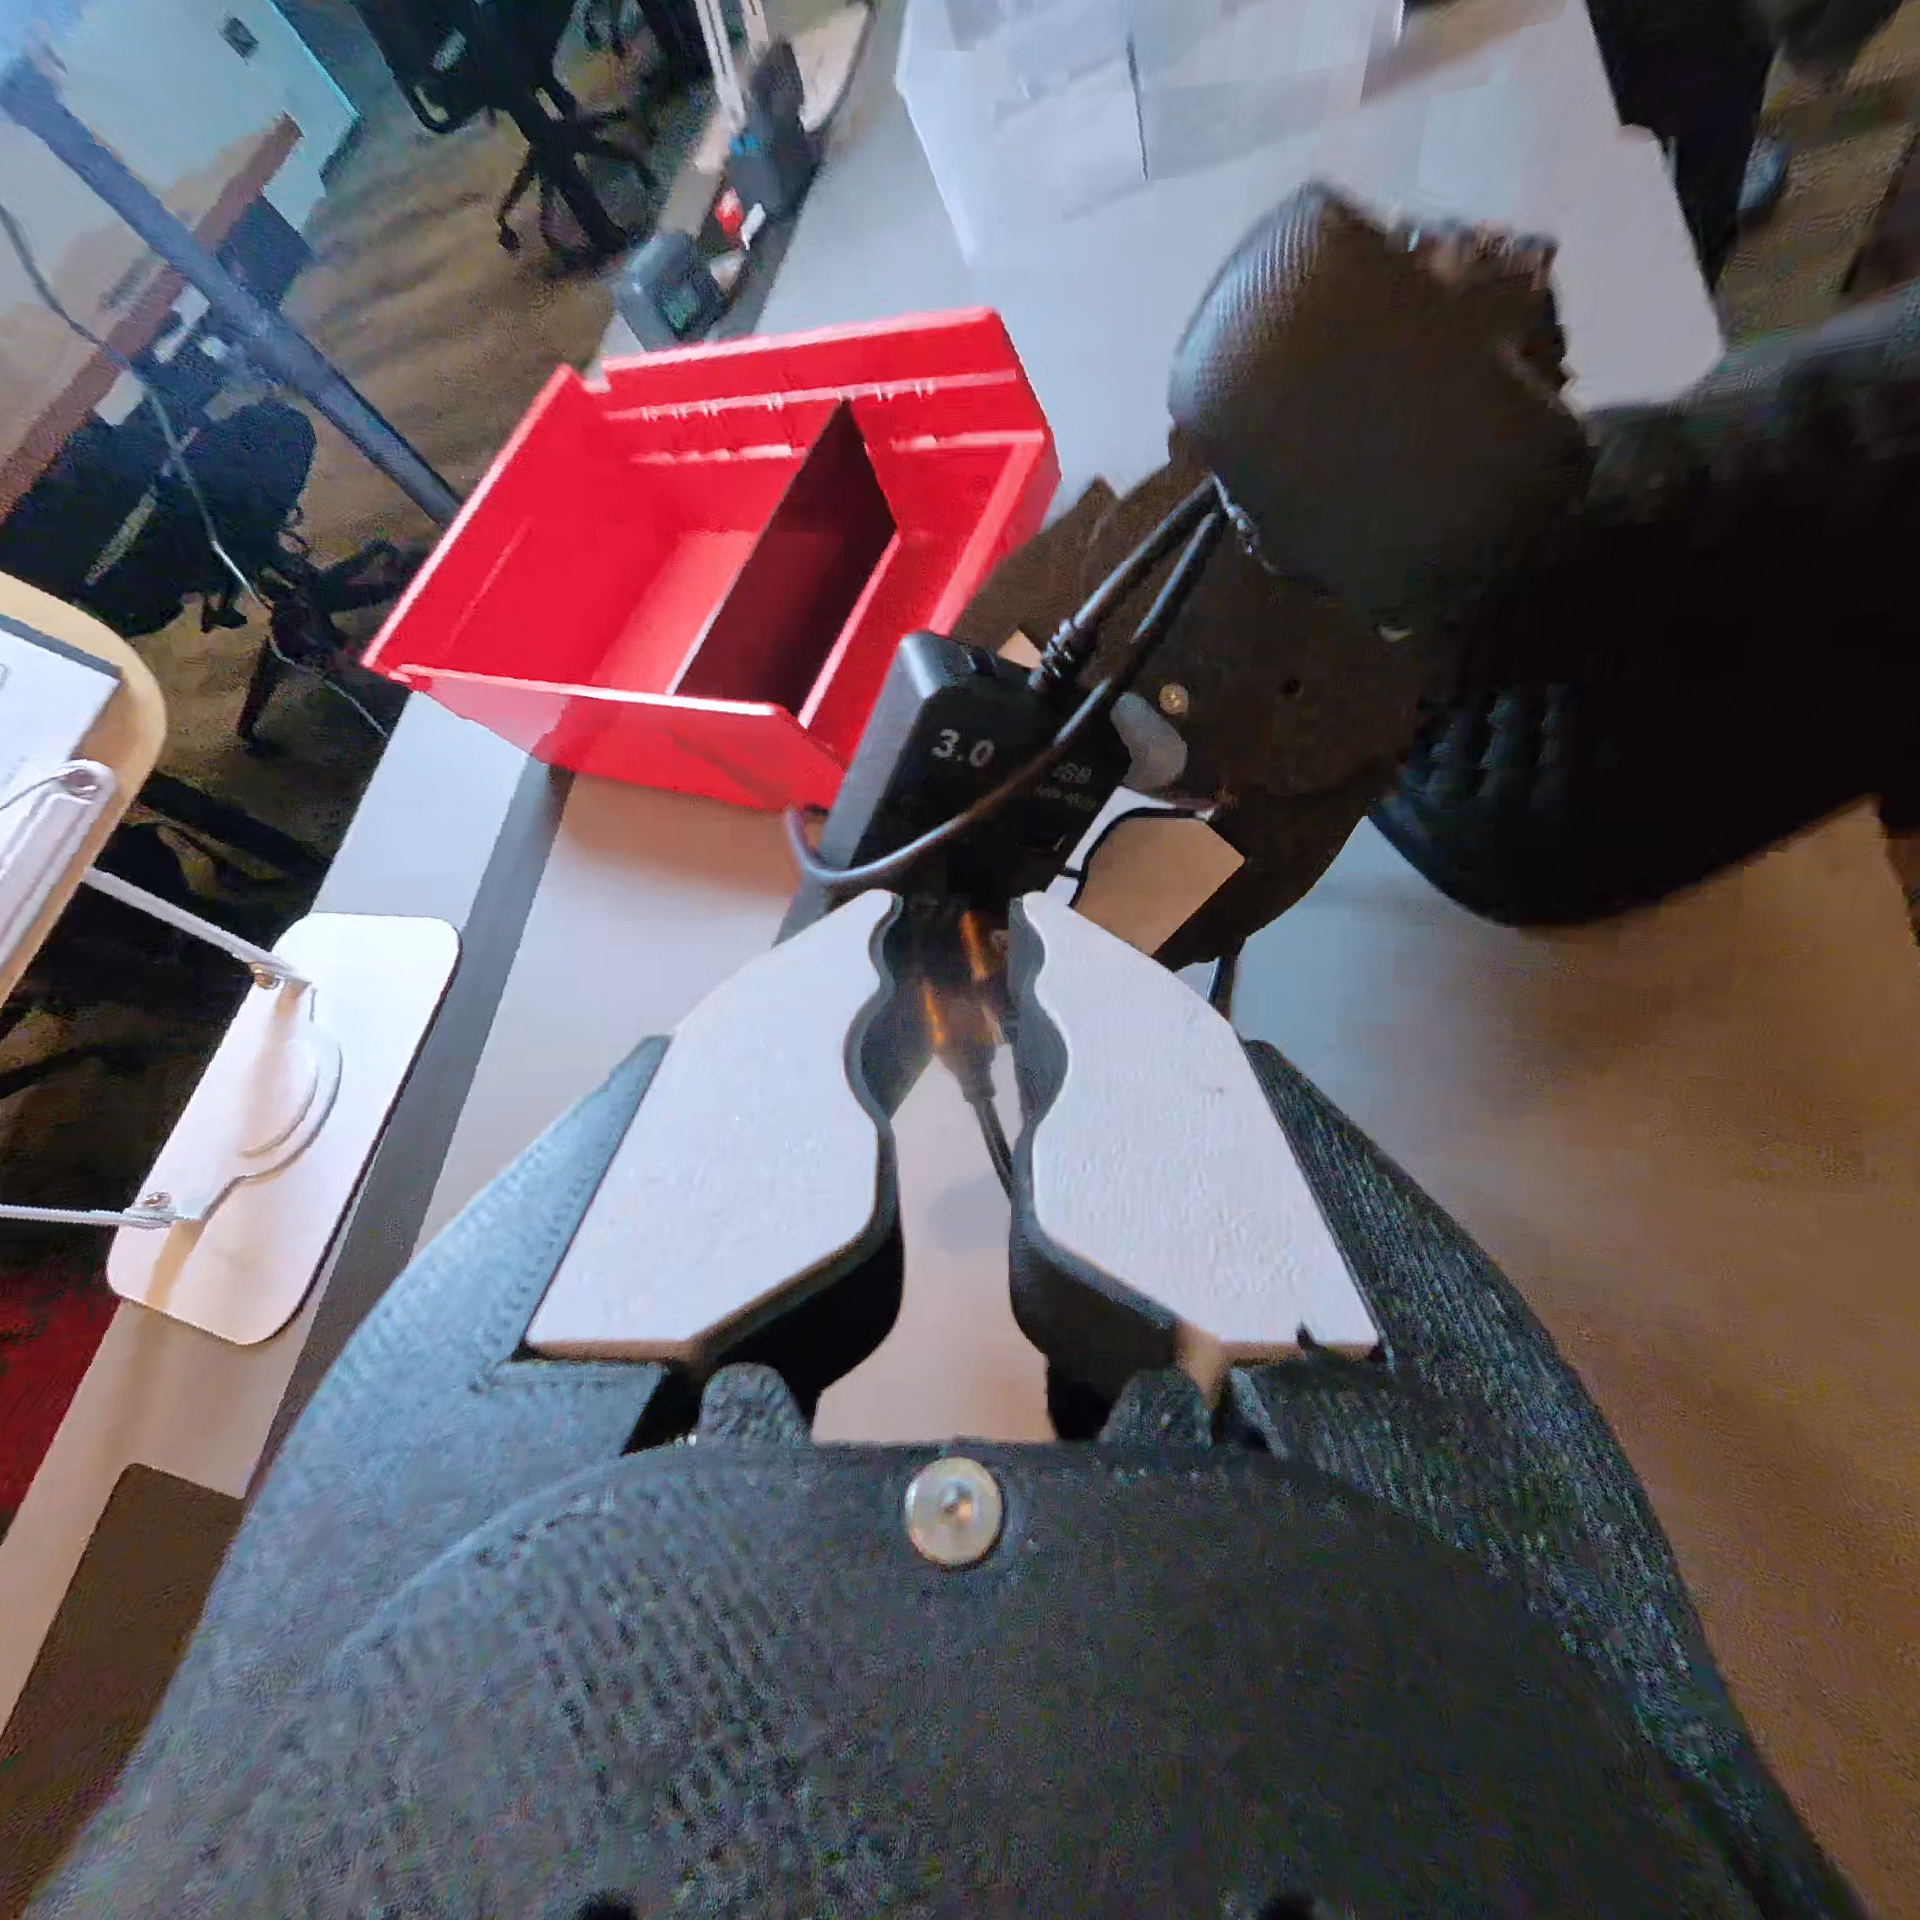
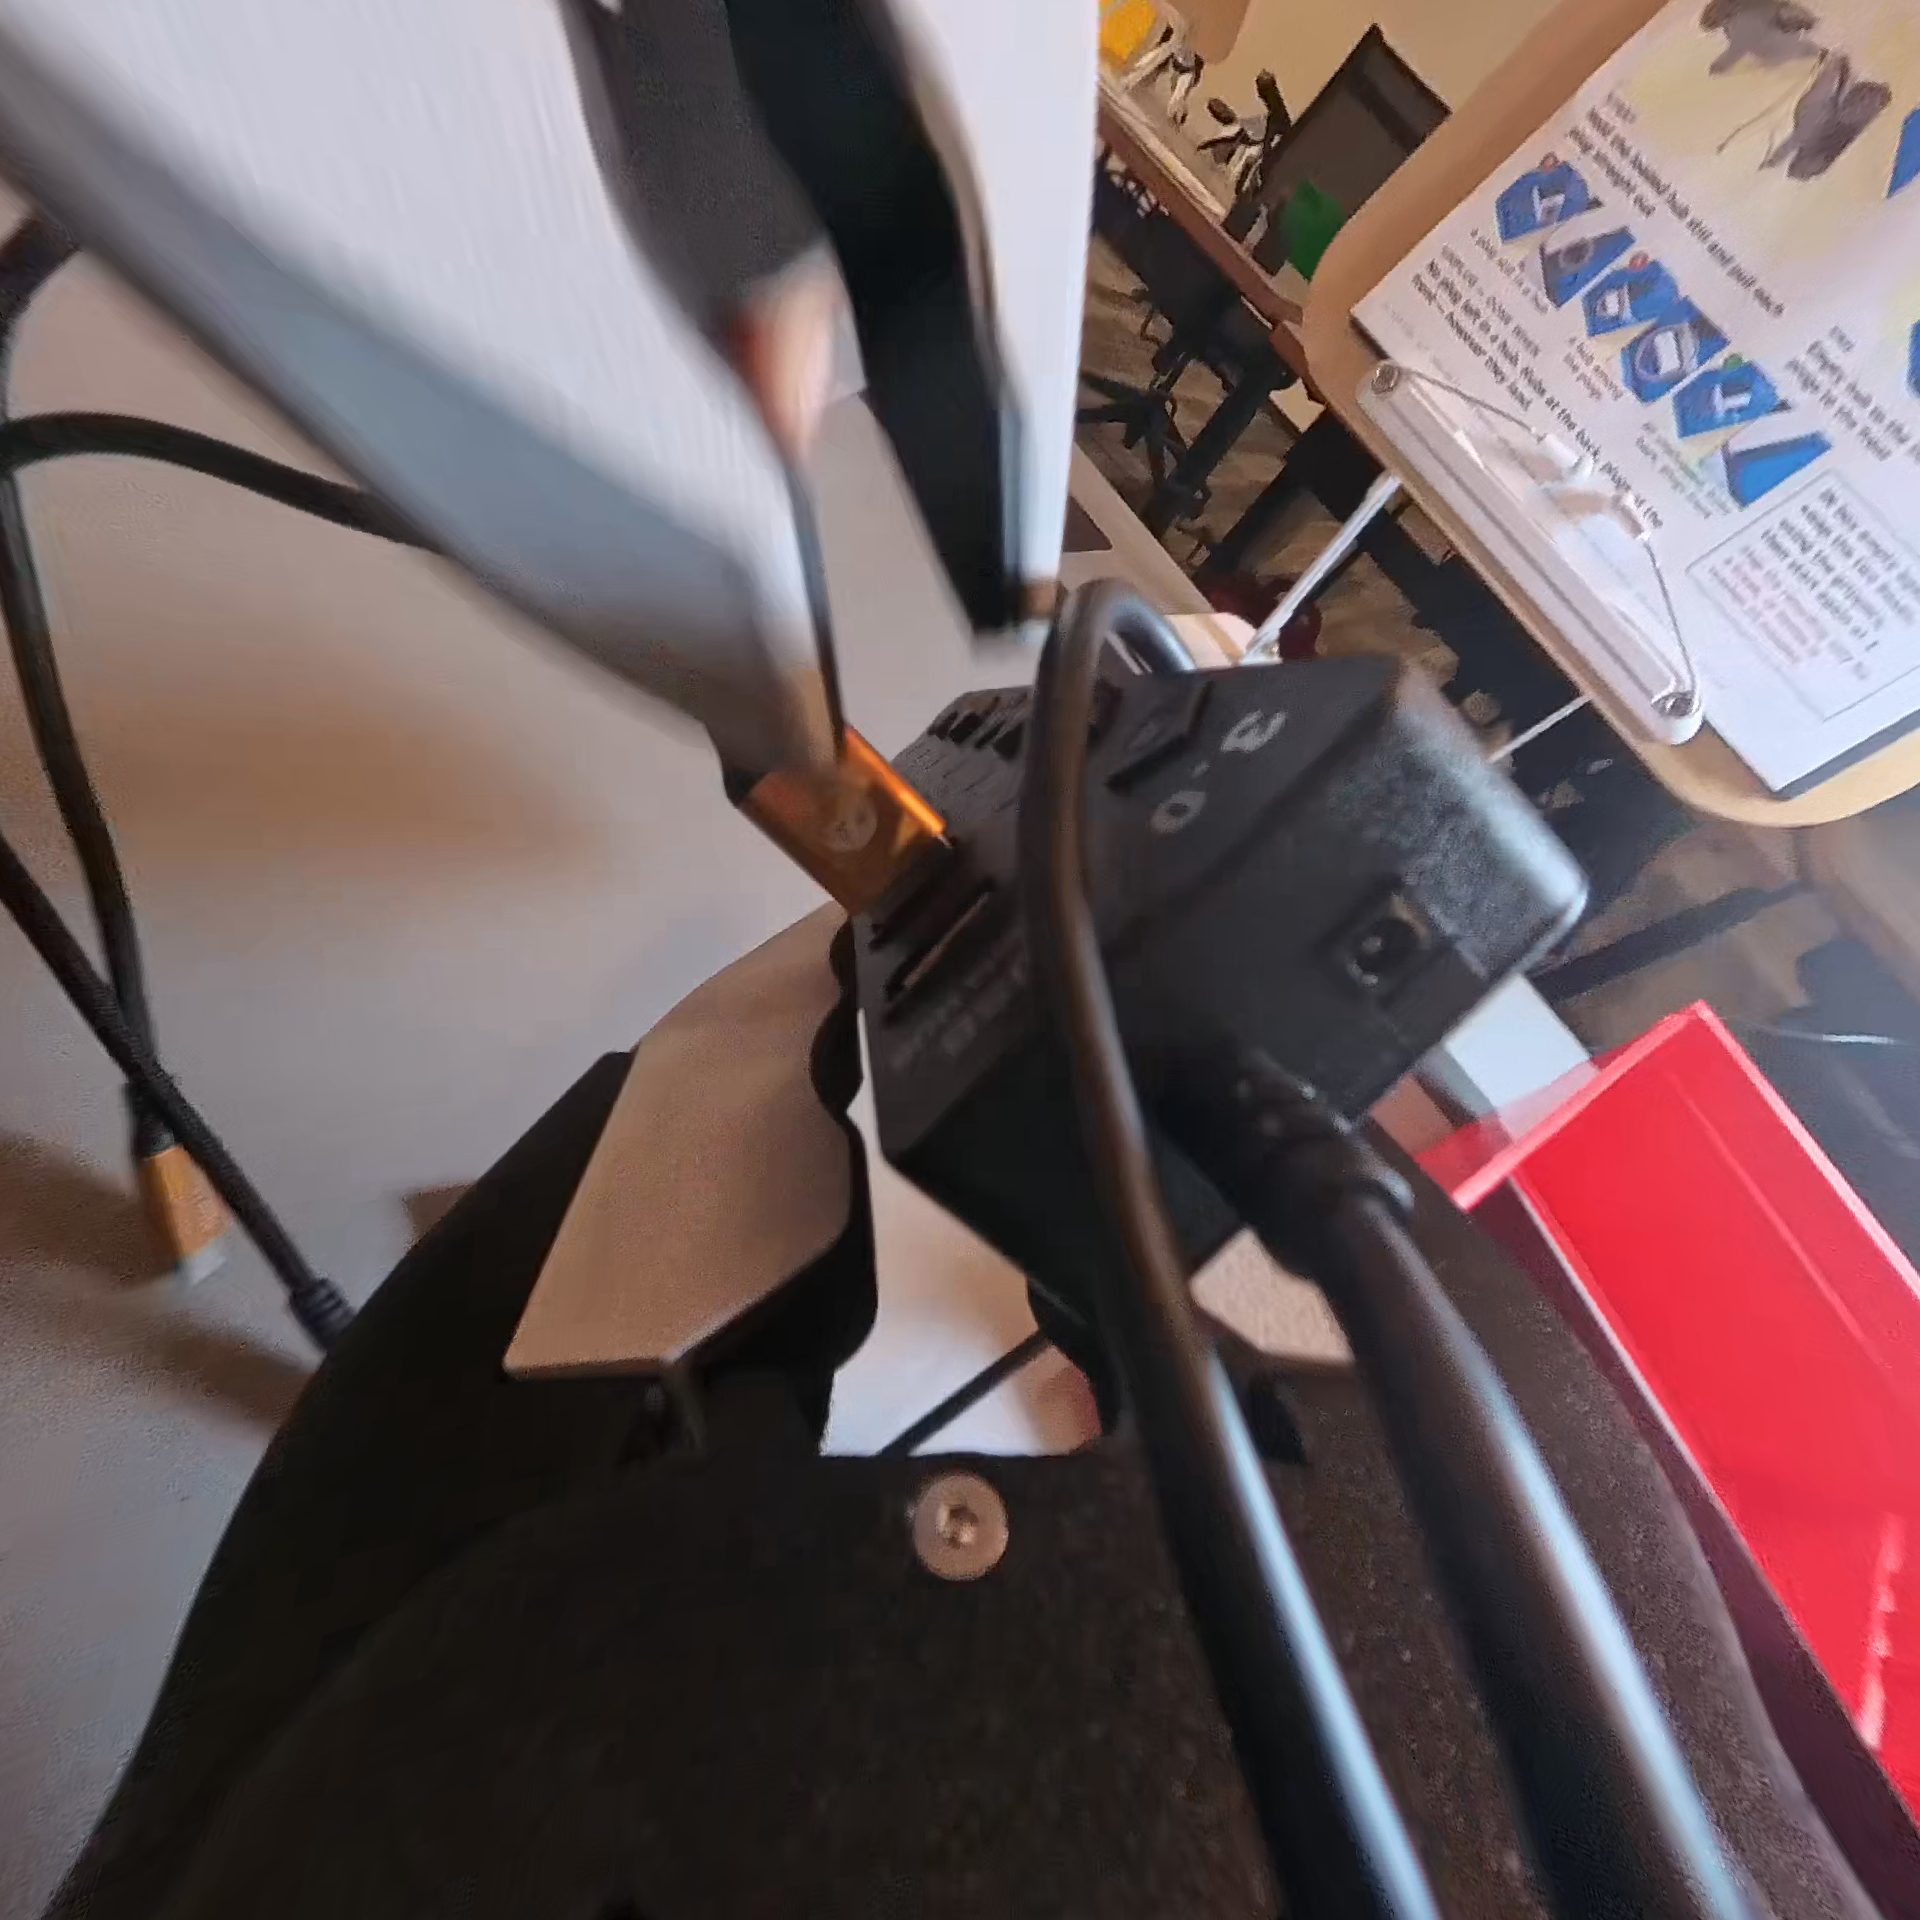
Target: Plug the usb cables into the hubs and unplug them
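Observation:
My left gripper (image 1: 956, 925) is shut on an orange USB plug (image 1: 961, 997), whose black cable runs back between the fingers. My right gripper (image 2: 1018, 1091) is shut on a black USB hub (image 2: 1247, 914) and holds it above the table. In the right wrist view the left gripper's fingers (image 2: 540, 488) come in blurred from the upper left. They hold the orange plug (image 2: 852, 821) with its front end against a port on the hub's side; its depth cannot be told. The hub (image 1: 977, 769) sits just beyond my left fingertips. The hub's own black cable (image 2: 1060, 831) loops over it.
A red open bin (image 1: 727, 582) stands on the table beyond the hub, also low right in the right wrist view (image 2: 1714, 1299). A second orange plug (image 2: 177, 1226) with black cables lies on the table. A printed sheet on a stand (image 2: 1662, 416) is at the table's edge. My hands' fingertips stand some 8 cm from each other.

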Motion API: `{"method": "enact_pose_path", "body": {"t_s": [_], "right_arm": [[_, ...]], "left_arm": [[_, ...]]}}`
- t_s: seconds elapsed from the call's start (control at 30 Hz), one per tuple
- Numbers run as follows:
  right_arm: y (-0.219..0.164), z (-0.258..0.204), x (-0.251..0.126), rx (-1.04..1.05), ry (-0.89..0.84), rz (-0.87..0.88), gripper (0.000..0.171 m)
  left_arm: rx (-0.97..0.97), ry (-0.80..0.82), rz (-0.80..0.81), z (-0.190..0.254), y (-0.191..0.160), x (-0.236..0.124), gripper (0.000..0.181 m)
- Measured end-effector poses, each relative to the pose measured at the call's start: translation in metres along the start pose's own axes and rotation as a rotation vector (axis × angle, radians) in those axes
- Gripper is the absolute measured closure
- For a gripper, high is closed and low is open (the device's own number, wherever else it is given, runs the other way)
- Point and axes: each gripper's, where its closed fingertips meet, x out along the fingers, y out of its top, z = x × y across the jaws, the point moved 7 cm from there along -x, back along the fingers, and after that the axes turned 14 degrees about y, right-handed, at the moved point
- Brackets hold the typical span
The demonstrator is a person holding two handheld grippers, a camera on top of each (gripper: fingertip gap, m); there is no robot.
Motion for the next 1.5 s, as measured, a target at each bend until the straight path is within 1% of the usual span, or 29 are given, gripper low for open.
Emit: {"method": "enact_pose_path", "body": {"t_s": [0.1,0.2,0.27,0.33,0.4,0.43,0.47,0.5,0.53,0.57,0.6,0.67,0.7,0.73,0.8,0.83,0.9,0.97,1.03,1.1,1.13,1.17,1.2,1.27,1.3,1.37,1.5], "right_arm": [[-0.007,0.001,-0.001,0.062,0.056,0.040,0.139],[-0.005,0.000,-0.003,0.118,0.143,0.115,0.140],[-0.003,-0.002,-0.005,0.143,0.225,0.174,0.140],[-0.001,-0.006,-0.007,0.166,0.349,0.222,0.140],[0.001,-0.012,-0.009,0.186,0.473,0.278,0.140],[0.002,-0.016,-0.009,0.202,0.546,0.300,0.139],[0.003,-0.018,-0.010,0.231,0.613,0.312,0.139],[0.003,-0.018,-0.010,0.275,0.659,0.311,0.134],[0.002,-0.016,-0.011,0.326,0.688,0.289,0.124],[0.001,-0.012,-0.012,0.383,0.691,0.258,0.118],[0.000,-0.007,-0.015,0.453,0.677,0.249,0.114],[0.003,0.002,-0.026,0.610,0.697,0.284,0.113],[0.005,0.004,-0.033,0.652,0.714,0.303,0.112],[0.006,0.006,-0.039,0.650,0.693,0.308,0.111],[0.011,0.011,-0.049,0.562,0.580,0.340,0.108],[0.016,0.011,-0.056,0.512,0.548,0.388,0.108],[0.030,0.011,-0.071,0.438,0.533,0.479,0.113],[0.039,0.006,-0.087,0.308,0.536,0.500,0.114],[0.044,0.009,-0.108,0.184,0.443,0.548,0.111],[0.041,0.026,-0.126,0.189,0.326,0.583,0.111],[0.034,0.038,-0.129,0.206,0.260,0.557,0.109],[0.021,0.051,-0.127,0.217,0.192,0.489,0.109],[0.003,0.062,-0.119,0.238,0.151,0.382,0.107],[-0.034,0.073,-0.091,0.328,0.180,0.182,0.096],[-0.045,0.071,-0.073,0.368,0.230,0.137,0.096],[-0.049,0.054,-0.038,0.379,0.326,0.088,0.097],[-0.043,0.038,0.020,0.304,0.295,-0.042,0.098]], "left_arm": [[-0.114,-0.007,0.109,-0.022,0.002,-0.021,0.160],[-0.147,0.000,0.119,-0.045,-0.017,-0.031,0.150],[-0.147,-0.093,0.045,-0.050,-0.042,-0.027,0.134],[-0.199,-0.225,-0.012,-0.045,-0.068,-0.016,0.119],[-0.234,-0.364,-0.024,-0.030,-0.086,0.002,0.111],[-0.246,-0.451,-0.006,-0.018,-0.090,0.009,0.113],[-0.274,-0.582,0.012,-0.005,-0.089,0.013,0.125],[-0.299,-0.674,0.014,0.006,-0.087,0.017,0.141],[-0.310,-0.709,-0.002,0.012,-0.086,0.022,0.148],[-0.333,-0.705,0.000,0.012,-0.085,0.026,0.152],[-0.355,-0.677,0.039,0.007,-0.083,0.027,0.155],[-0.404,-0.612,0.116,-0.009,-0.083,0.023,0.155],[-0.422,-0.562,0.144,-0.018,-0.084,0.020,0.155],[-0.441,-0.511,0.176,-0.027,-0.085,0.017,0.155],[-0.472,-0.433,0.228,-0.043,-0.084,0.008,0.156],[-0.483,-0.382,0.243,-0.049,-0.084,0.006,0.156],[-0.518,-0.274,0.260,-0.063,-0.086,0.003,0.156],[-0.554,-0.227,0.285,-0.071,-0.088,0.000,0.156],[-0.547,-0.189,0.291,-0.076,-0.087,-0.005,0.156],[-0.533,-0.161,0.302,-0.080,-0.083,-0.011,0.156],[-0.522,-0.166,0.311,-0.081,-0.080,-0.015,0.156],[-0.510,-0.170,0.323,-0.081,-0.076,-0.019,0.156],[-0.501,-0.164,0.335,-0.082,-0.072,-0.023,0.156],[-0.488,-0.172,0.357,-0.081,-0.063,-0.031,0.156],[-0.480,-0.177,0.372,-0.081,-0.058,-0.034,0.156],[-0.472,-0.191,0.400,-0.080,-0.050,-0.041,0.156],[-0.464,-0.211,0.455,-0.080,-0.038,-0.056,0.155]]}}
